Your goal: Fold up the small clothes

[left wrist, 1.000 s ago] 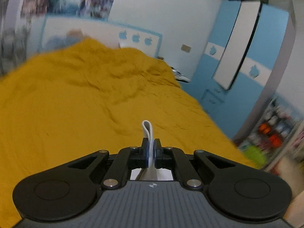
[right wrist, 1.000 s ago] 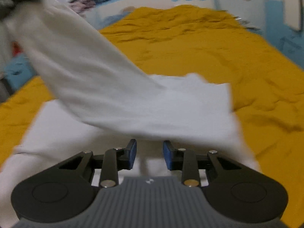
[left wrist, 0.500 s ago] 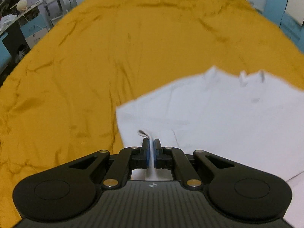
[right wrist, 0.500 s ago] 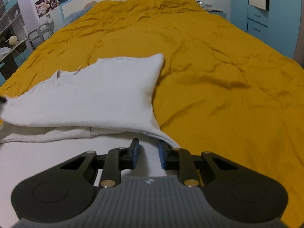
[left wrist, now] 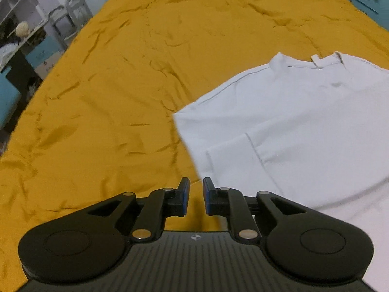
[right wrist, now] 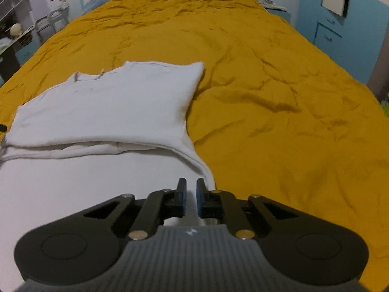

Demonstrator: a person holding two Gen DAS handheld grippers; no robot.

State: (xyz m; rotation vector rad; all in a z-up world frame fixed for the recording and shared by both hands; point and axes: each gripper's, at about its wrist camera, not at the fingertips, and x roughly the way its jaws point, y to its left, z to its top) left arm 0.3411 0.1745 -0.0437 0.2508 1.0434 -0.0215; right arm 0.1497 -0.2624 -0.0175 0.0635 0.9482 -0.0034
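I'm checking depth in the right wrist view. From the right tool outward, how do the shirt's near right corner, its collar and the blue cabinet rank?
From the right tool:
1. Shirt's near right corner, just ahead of the tips.
2. Collar, ahead-left on the white shirt.
3. Blue cabinet, far right, beyond the bed.

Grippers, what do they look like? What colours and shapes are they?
The left gripper and right gripper look the same: black, with two round discs at the sides, slanted link bars with silver rivets, and a ribbed grey body bearing a small white logo. The short black fingers have blue pads inside. No cables show.
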